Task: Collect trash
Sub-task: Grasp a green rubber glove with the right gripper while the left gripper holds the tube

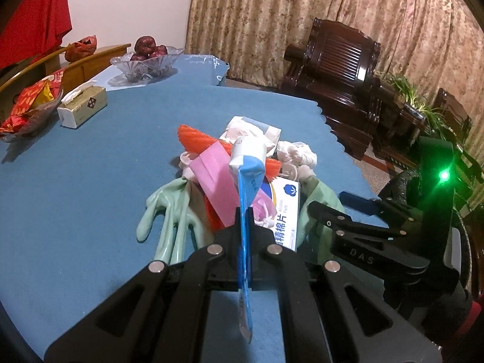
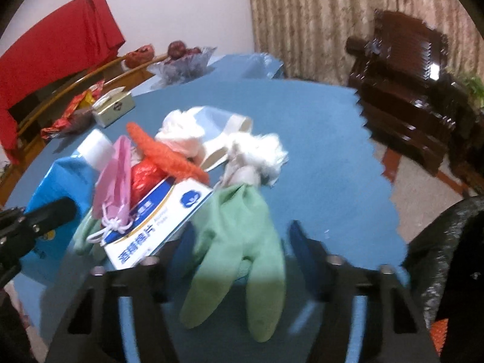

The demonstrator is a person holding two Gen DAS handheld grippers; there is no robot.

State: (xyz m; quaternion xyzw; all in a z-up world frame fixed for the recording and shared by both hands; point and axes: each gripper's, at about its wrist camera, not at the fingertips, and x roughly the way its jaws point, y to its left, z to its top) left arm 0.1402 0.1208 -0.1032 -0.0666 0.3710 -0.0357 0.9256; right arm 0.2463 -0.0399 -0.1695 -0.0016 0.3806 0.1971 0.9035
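Note:
On the blue tablecloth (image 1: 90,181) lies a heap of trash: orange mesh (image 1: 196,137), a pink pouch (image 1: 211,178), a white alcohol-pad box (image 1: 286,211), crumpled tissue (image 1: 298,152) and pale green rubber gloves (image 1: 169,220). My left gripper (image 1: 244,211) is shut on the flat end of a blue and white tube (image 1: 246,166), which stands over the heap. In the right wrist view my right gripper (image 2: 242,242) straddles one green glove (image 2: 242,257); its blue pads (image 2: 299,242) stand apart at the glove's sides. The picture is blurred. The tube (image 2: 66,181) shows at the left there.
A tissue box (image 1: 83,107), a dish of red packets (image 1: 27,112) and a glass bowl of apples (image 1: 148,60) stand at the far left. The cloth's scalloped edge (image 1: 332,139) runs close on the right. Beyond it are a dark wooden armchair (image 1: 332,69) and a black crinkled bag (image 2: 438,242).

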